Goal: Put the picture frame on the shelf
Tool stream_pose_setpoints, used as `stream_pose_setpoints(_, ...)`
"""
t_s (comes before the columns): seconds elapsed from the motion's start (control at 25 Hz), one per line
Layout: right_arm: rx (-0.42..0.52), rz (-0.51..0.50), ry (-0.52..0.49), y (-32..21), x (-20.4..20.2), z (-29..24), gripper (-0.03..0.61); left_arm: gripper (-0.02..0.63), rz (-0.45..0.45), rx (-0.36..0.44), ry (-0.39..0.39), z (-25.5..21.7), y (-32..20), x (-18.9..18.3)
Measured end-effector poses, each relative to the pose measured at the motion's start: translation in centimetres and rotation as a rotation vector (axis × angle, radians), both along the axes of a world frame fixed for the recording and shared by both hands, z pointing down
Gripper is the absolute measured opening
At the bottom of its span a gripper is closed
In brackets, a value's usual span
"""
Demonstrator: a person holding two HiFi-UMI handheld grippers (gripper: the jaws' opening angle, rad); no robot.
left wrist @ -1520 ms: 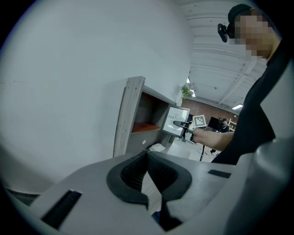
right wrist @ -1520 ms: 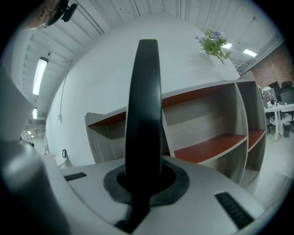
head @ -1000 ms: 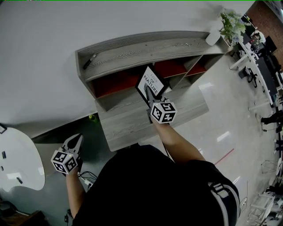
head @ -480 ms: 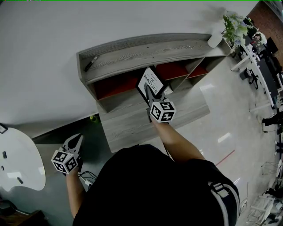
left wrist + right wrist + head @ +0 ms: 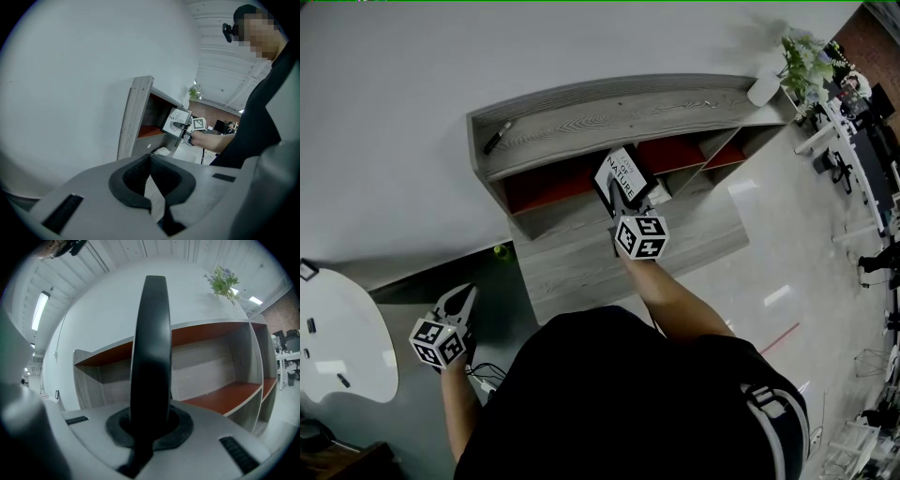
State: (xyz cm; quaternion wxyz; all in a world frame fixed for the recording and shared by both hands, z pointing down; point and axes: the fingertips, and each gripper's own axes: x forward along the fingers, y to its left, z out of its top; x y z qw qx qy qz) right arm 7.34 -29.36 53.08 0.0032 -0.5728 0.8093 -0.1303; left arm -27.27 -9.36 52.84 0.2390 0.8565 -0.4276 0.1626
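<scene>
Looking down in the head view, we see the right gripper [image 5: 622,199] clamped on the near edge of the frame [image 5: 624,173]. The frame stands upright in front of the red middle bay of the shelf [image 5: 581,117], over the lower wooden step [image 5: 581,267]. The left gripper [image 5: 463,294] hangs low and well apart, jaws together. In the left gripper view, that gripper's [image 5: 151,157] tips meet with nothing between them. Beyond them the frame [image 5: 177,123] hangs off the shelf [image 5: 136,117], seemingly clear of the step, with the right gripper [image 5: 180,125] reaching across its printed face. In the right gripper view, the frame [image 5: 151,333] shows edge-on as a dark band rising out of the closed right gripper [image 5: 149,425], facing the shelf's open bays [image 5: 211,362]. We judge the frame stiff, flat and light, so one pinch carries it. Its smooth edge could swivel in so narrow a grip, and any glass front would not take a knock. We would hold it mid-edge, pads flat on both faces, and set its bottom edge down gently.
</scene>
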Motion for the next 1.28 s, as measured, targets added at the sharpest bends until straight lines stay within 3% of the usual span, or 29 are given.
stream_pose_setpoints(1.28, 0.075, 0.052, 0.083, -5.6, -2.0, 0.0, 0.023, 0.018, -0.046, -0.025, -0.014, 0.7, -1.8, -0.1)
